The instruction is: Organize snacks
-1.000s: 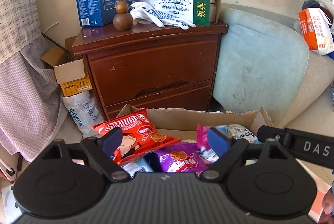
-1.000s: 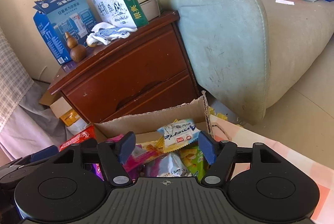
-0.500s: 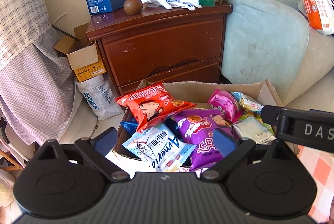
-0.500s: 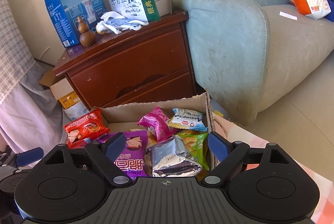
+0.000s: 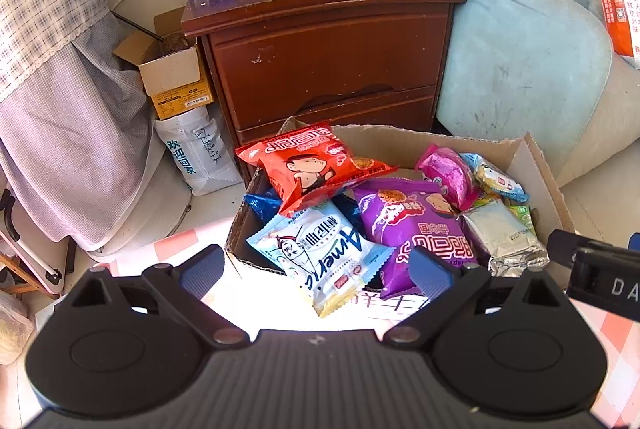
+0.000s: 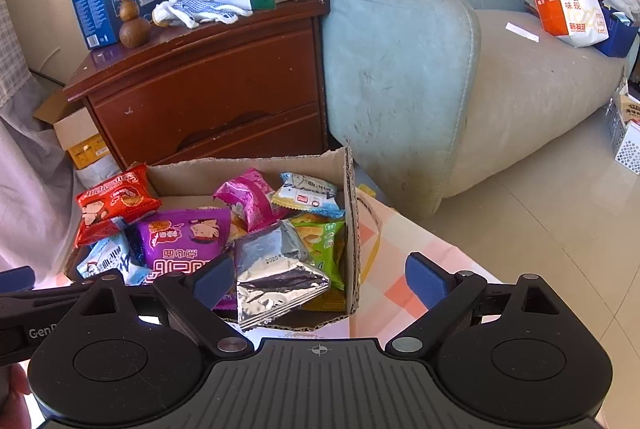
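While both grippers' fingers spread wide and empty, the snack-filled box lies just beyond them.

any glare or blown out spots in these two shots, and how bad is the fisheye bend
Left wrist view: sunlight blows out the tablecloth just ahead of the tongs, washing out its print. Right wrist view: evenly lit, with only a sheen on the silver packet. Both views: strong fisheye, so the cabinet and sofa edges bow, and the corners go dark.
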A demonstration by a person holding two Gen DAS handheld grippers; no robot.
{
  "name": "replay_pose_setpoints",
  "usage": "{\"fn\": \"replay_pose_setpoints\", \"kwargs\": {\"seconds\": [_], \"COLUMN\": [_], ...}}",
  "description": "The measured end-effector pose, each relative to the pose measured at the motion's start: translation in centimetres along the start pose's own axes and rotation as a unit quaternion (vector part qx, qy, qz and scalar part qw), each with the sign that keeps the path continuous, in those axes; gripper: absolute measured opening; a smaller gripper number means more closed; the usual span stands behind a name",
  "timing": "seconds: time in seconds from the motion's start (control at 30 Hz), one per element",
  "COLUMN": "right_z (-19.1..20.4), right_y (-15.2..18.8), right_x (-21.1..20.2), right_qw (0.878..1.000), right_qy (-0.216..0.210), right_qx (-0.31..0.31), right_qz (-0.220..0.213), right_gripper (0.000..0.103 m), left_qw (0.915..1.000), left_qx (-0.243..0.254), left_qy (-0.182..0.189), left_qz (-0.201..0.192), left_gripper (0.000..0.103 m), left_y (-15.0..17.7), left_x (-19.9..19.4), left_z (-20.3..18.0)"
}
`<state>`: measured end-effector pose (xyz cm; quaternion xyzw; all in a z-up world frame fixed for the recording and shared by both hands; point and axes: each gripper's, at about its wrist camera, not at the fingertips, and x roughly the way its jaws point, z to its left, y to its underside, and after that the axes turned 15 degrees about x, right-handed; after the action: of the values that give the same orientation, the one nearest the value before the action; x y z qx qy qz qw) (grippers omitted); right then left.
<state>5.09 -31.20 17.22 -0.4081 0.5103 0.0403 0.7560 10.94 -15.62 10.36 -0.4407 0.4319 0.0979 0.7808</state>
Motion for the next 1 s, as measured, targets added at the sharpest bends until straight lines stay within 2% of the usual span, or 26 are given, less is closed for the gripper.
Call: {"fn": "replay_pose_setpoints", "kwargs": {"seconds": [0.2, 0.47, 1.0], "right_z": [0.2, 0.7, 1.5], "right_y": [0.3, 0.7, 1.1], "right_x": [0.9, 1.3, 1.2], "right_qw": [1.000, 0.999, 0.999], "right_qy": [0.016, 0.027, 0.025], "right_qx": [-0.001, -0.015, -0.036], "right_qz": [0.010, 0.014, 0.013], "right_gripper": [0.095, 0.095, 0.095], "left_qw": [0.9998, 0.9999, 0.9993], "left_qx": [-0.014, 0.001, 0.013], "left_qy": [0.006, -0.009, -0.027], "left_qz": [0.011, 0.014, 0.021], "left_gripper": [0.098, 0.098, 0.097], "left_y": [-0.2, -0.3, 0.0], "left_x": [0.4, 0.5, 0.6], "left_z": [0.2, -0.6, -0.6]}}
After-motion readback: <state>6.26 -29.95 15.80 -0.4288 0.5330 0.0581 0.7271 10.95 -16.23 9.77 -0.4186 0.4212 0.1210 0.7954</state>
